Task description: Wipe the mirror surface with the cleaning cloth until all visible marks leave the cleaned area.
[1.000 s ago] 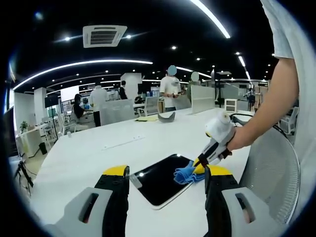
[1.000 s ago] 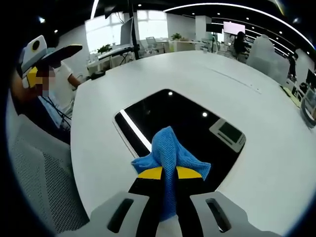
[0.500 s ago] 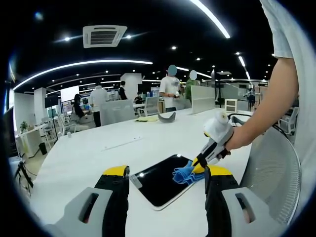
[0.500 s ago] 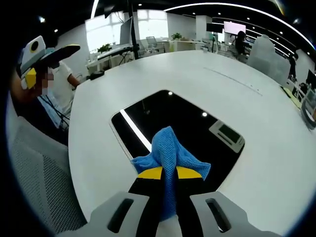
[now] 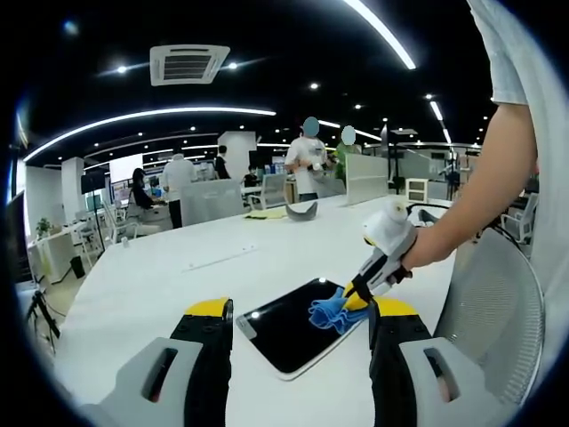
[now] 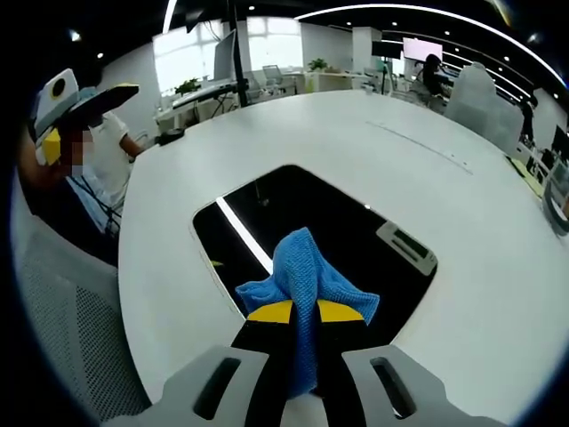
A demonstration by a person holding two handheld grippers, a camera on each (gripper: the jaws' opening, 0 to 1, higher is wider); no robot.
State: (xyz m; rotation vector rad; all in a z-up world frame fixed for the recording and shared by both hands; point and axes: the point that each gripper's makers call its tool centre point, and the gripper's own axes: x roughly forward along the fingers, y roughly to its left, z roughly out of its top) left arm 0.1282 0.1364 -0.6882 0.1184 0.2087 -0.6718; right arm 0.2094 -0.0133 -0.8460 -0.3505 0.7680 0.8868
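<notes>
A dark rectangular mirror [image 5: 293,327] [image 6: 293,227] with a white rim lies flat on the white table [image 5: 178,276]. My right gripper [image 6: 304,311] is shut on a blue cleaning cloth [image 6: 307,276], whose free end rests on the mirror's near part. In the left gripper view that same gripper [image 5: 356,294] comes in from the right, held by a person's hand, pressing the blue cloth [image 5: 331,311] on the mirror's right edge. My left gripper [image 5: 298,316] hangs open above the table, with the mirror seen between its yellow-tipped fingers [image 5: 209,311].
A grey mesh chair [image 5: 498,320] [image 6: 62,338] stands at the table edge beside the mirror. A thin strip [image 5: 222,258] lies farther along the table. Several people and desks fill the office behind. A yellow sheet and a grey object [image 5: 298,211] sit at the table's far end.
The right gripper has slid the cloth a little further across the mirror, toward its middle. The left gripper stays put and open.
</notes>
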